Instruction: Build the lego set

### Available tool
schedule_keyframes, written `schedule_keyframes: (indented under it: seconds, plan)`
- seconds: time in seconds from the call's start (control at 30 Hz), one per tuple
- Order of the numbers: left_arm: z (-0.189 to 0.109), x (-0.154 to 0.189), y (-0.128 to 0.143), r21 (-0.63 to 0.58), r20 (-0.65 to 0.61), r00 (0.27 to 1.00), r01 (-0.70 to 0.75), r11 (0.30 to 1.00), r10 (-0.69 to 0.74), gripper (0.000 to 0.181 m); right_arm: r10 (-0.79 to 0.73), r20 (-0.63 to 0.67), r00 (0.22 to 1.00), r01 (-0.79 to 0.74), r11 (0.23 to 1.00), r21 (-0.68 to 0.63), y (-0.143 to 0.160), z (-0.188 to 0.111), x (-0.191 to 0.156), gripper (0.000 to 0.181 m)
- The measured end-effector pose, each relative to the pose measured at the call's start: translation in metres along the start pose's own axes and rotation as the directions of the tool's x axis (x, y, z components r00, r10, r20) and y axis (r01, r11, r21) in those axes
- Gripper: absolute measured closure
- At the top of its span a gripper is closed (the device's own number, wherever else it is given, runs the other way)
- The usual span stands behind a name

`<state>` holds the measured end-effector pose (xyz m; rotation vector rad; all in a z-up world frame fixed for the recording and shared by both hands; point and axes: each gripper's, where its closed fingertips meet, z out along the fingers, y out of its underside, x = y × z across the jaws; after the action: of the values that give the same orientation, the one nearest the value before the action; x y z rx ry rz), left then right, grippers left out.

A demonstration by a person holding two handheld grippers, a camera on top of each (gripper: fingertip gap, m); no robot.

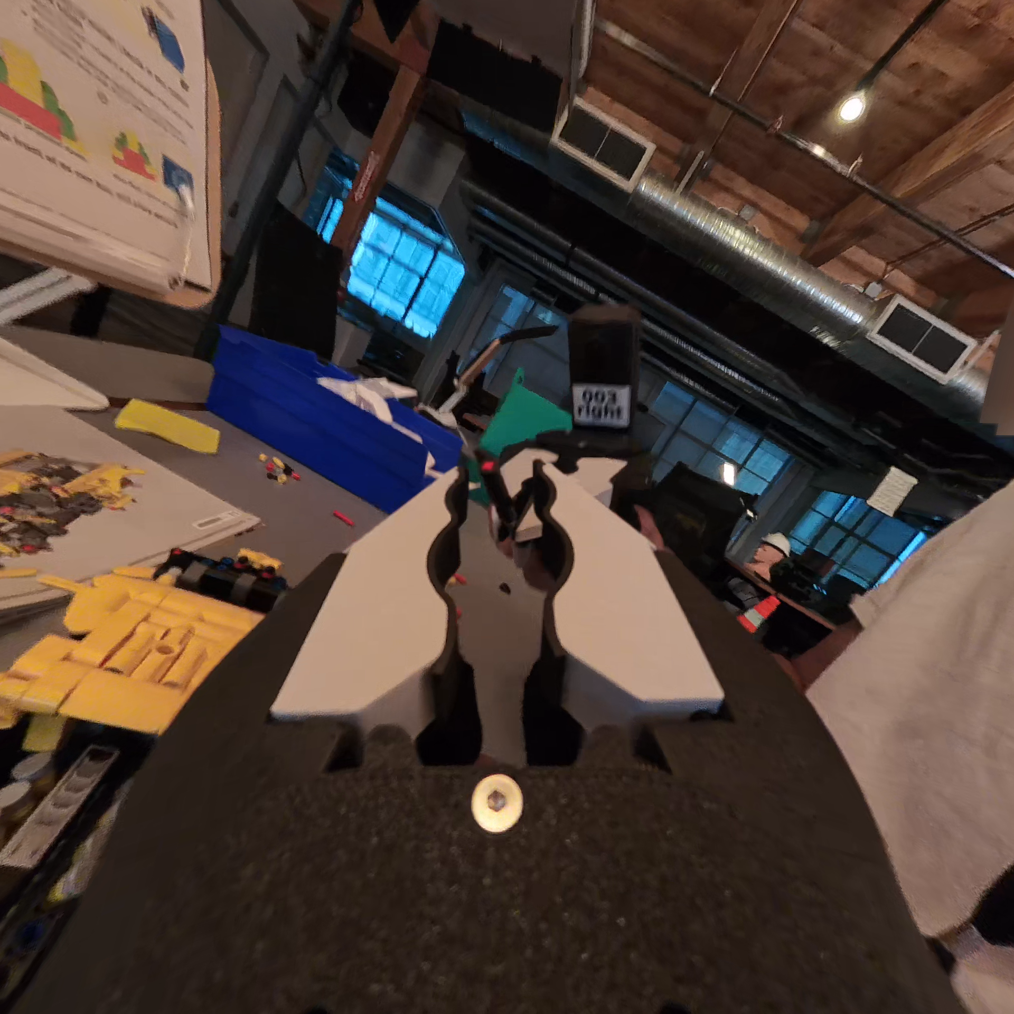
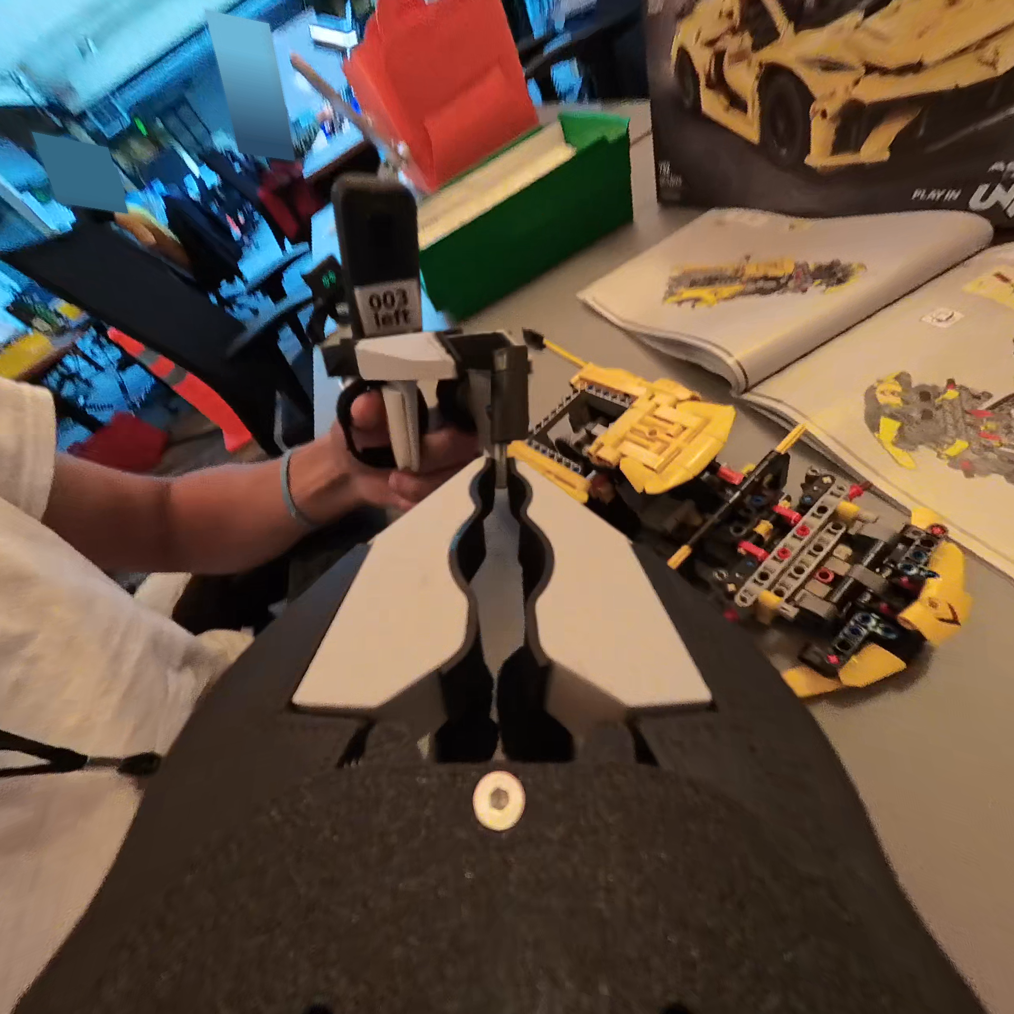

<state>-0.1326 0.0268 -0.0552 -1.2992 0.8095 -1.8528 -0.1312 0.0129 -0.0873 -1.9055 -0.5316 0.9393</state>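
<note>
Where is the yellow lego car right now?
In the right wrist view, the half-built yellow lego car lies on the grey table, right of the right gripper, beside the open instruction booklet.

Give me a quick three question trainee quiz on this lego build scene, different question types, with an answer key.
1. True or false: the partly built yellow and black lego car lies on the grey table.
2. The left gripper and right gripper both pinch: A a small dark rod-shaped lego piece, B a wheel, C a booklet.
3. Fill in: the cardboard box pictures a ____ car.
Key: 1 true; 2 A; 3 yellow.
</note>
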Motion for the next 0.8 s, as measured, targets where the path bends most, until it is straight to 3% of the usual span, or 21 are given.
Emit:
schedule_keyframes:
  seconds: [0.13, 0.2, 0.3, 0.43, 0.57, 0.7, 0.8]
  plan:
    - [-0.001, -0.003, 0.019, -0.141, 0.007, 1.000, -0.009, 0.990, 0.010, 0.159, -0.054, 0.008, 0.998, 0.055, 0.991, -0.122, 0.010, -0.004, -0.004, 0.178]
    - [-0.002, -0.002, 0.026, -0.180, 0.003, 1.000, -0.022, 0.983, 0.023, 0.171, -0.090, -0.019, 0.996, 0.085, 0.981, -0.174, 0.015, -0.005, -0.001, 0.178]
    - [-0.003, 0.002, 0.027, -0.177, -0.011, 1.000, -0.001, 0.984, -0.001, 0.172, -0.119, -0.014, 0.993, 0.114, 0.972, -0.204, 0.017, -0.007, -0.003, 0.178]
    - [-0.006, 0.001, 0.025, -0.165, -0.003, 1.000, 0.030, 0.986, -0.031, 0.160, -0.147, -0.008, 0.989, 0.140, 0.957, -0.252, 0.022, -0.008, -0.002, 0.178]
    - [-0.007, 0.001, 0.034, -0.222, -0.011, 0.999, 0.047, 0.974, -0.051, 0.174, -0.182, 0.006, 0.983, 0.176, 0.938, -0.297, 0.028, -0.006, -0.002, 0.178]
    - [-0.012, 0.000, 0.028, -0.217, -0.007, 0.999, 0.044, 0.975, -0.047, 0.175, -0.183, 0.005, 0.983, 0.178, 0.953, -0.244, 0.019, -0.002, 0.002, 0.177]
    - [-0.019, -0.009, -0.003, -0.107, 0.022, 0.999, 0.043, 0.993, -0.041, 0.175, -0.238, -0.037, 0.971, 0.233, 0.966, -0.114, -0.010, 0.000, 0.015, 0.169]
